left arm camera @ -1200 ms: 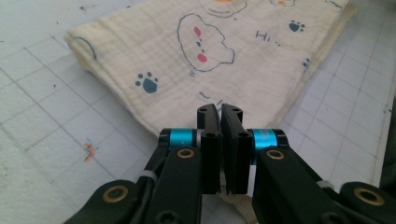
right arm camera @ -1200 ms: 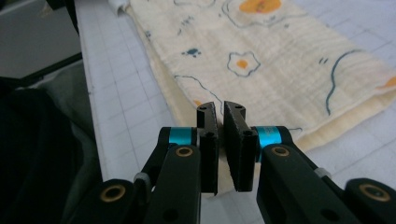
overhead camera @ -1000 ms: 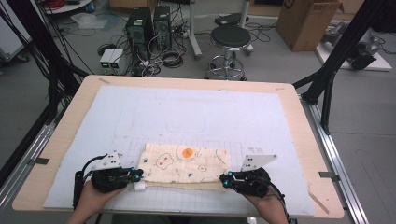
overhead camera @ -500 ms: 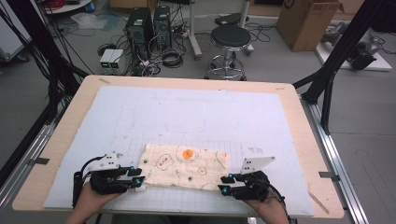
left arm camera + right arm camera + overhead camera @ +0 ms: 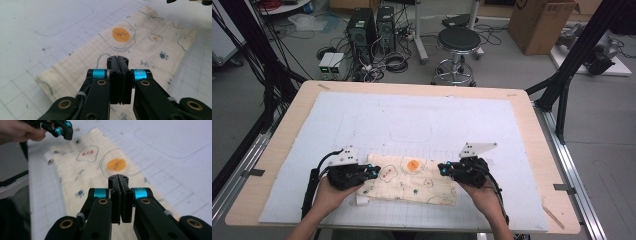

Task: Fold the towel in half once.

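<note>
Cloth (image 5: 412, 177), cream, egg prints, seemingly folded flat

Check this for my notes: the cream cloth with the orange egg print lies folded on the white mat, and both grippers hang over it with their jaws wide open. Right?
Not quite: the jaws are shut, not open. The left gripper view shows the left gripper with jaws pressed together and nothing between them, and the right gripper view shows the same of the right gripper. The rest holds: the cloth lies folded on the white mat.
</note>
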Demonstrator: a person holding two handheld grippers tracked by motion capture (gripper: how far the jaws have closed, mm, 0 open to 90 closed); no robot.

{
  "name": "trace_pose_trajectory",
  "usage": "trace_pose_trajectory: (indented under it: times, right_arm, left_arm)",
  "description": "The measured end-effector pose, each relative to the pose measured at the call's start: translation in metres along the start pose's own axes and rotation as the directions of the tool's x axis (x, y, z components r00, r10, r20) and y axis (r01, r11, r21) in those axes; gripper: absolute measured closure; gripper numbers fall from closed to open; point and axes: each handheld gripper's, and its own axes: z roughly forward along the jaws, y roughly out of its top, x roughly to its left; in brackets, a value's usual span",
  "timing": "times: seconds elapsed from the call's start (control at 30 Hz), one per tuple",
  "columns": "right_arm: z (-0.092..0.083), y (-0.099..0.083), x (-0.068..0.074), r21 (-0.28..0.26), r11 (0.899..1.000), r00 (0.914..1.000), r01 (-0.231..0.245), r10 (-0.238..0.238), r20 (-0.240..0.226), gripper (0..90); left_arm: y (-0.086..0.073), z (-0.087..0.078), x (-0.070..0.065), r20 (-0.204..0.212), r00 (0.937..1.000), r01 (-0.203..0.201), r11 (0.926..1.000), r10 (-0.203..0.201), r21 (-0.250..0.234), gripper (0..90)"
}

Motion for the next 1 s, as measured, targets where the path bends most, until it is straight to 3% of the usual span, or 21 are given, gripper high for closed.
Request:
trace_pose_trajectory:
  times: [0.3,0.5,0.6,0.73,0.8,0.87,1.0]
  right_arm:
    - [0.043,0.026,-0.011,-0.001,1.0,1.0,-0.007,0.007,-0.006,89.6]
    - [0.071,0.03,-0.016,0.05,0.999,0.9997,-0.002,0.001,0.023,89.5]
    - [0.083,0.028,-0.018,0.088,0.996,0.9992,-0.01,0.006,0.038,89.5]
    - [0.094,0.024,-0.02,0.159,0.987,0.998,-0.007,-0.003,0.062,89.5]
    - [0.098,0.02,-0.022,0.19,0.982,0.9977,-0.013,0.0,0.068,89.5]
    - [0.097,0.019,-0.024,0.18,0.983,0.9978,-0.024,0.013,0.066,89.5]
    - [0.094,0.019,-0.024,0.189,0.982,0.9968,-0.004,-0.011,0.079,89.4]
  left_arm:
    - [0.025,0.038,0.005,0.003,0.9998,0.019,0.9997,-0.019,-0.014,89.5]
    - [0.033,0.065,0.008,-0.017,0.9996,0.025,0.9984,-0.024,0.052,89.5]
    - [0.03,0.074,0.011,-0.034,0.9992,0.024,0.994,-0.021,0.107,89.6]
    - [0.024,0.079,0.018,-0.065,0.9976,0.033,0.9841,-0.022,0.174,89.5]
    - [0.022,0.078,0.024,-0.058,0.9977,0.045,0.9837,-0.035,0.174,89.5]
    - [0.023,0.076,0.026,-0.07,0.9973,0.034,0.9824,-0.022,0.184,89.5]
    - [0.022,0.071,0.029,-0.082,0.9966,0.025,0.9801,-0.008,0.197,89.5]
